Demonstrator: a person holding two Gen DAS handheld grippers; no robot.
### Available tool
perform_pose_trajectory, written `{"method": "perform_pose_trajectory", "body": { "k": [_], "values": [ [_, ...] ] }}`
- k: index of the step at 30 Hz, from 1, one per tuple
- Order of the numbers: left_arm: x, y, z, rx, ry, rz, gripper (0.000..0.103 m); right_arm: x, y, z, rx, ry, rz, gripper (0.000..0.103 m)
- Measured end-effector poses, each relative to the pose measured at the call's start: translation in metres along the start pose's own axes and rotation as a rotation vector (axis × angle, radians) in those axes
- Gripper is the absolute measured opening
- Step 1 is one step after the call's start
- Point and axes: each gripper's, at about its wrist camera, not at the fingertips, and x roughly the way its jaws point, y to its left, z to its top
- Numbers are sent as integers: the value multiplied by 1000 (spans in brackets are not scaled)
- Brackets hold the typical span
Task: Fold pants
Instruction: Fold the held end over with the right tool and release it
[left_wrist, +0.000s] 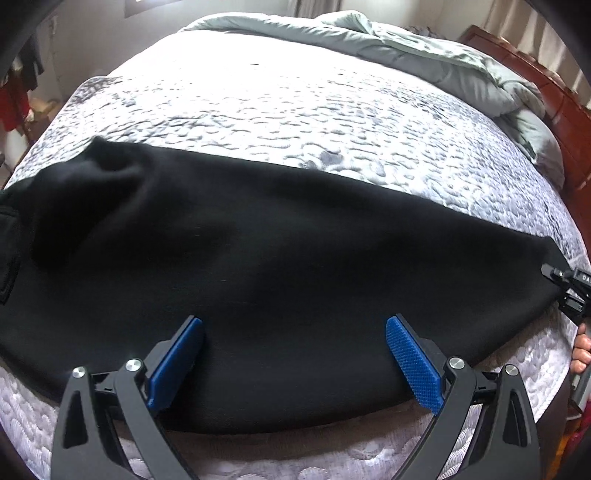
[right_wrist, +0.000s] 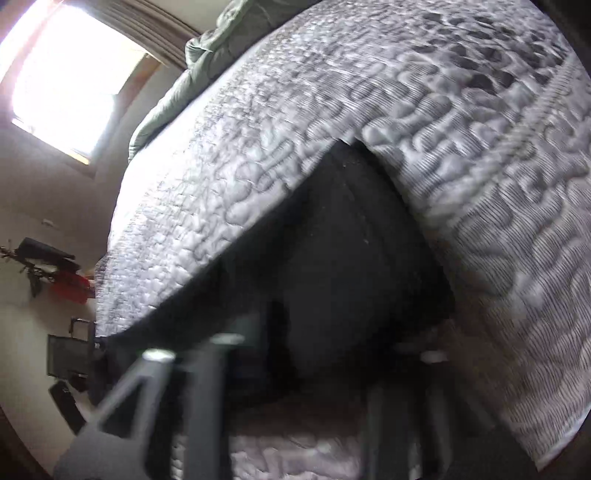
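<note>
black pants (left_wrist: 258, 258) flat across bed (left_wrist: 295, 110): soft, limp, thick knit, likely sags. left gripper (left_wrist: 295, 354) open over near edge. right gripper (right_wrist: 295, 369) blurred, grip unclear; best hold: hem corners.

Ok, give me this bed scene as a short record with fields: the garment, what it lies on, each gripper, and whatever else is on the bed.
garment: black pants, laid out long across the near part of the bed
surface: quilted grey-white mattress
left gripper: jaws wide open over the near edge of the pants, nothing between its blue pads
right gripper: at the right-hand end of the pants; its own view is blurred, grip unclear
other: rumpled pale green duvet at the far side
fold: not yet visible
</note>
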Motion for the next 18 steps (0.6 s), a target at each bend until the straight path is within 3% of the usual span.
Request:
{"method": "perform_pose_trajectory", "body": {
  "k": [3, 6, 8, 11, 13, 15, 18],
  "values": [
    [-11, 10, 3, -24, -40, 24, 99, -16, 16, 10, -43, -48, 36, 8],
    [-26, 17, 4, -30, -104, 52, 99, -50, 28, 17, -60, -140, 104, 8],
    [-26, 20, 4, -25, -113, 64, 99, -59, 27, 19, -78, -171, 52, 8],
    [0, 25, -2, -32, -26, 62, 99, -31, 3, 23, -14, -90, -83, 8],
    [11, 22, -8, 17, -27, 90, 99, -7, -18, 19, 55, -14, -133, 8],
    [9, 17, -12, 74, -55, 110, 99, -4, -24, 14, 81, -21, -124, 8],
    [-1, 29, -7, 3, -36, 48, 99, -17, -17, 12, 86, -47, -123, 8]
  ]
}}
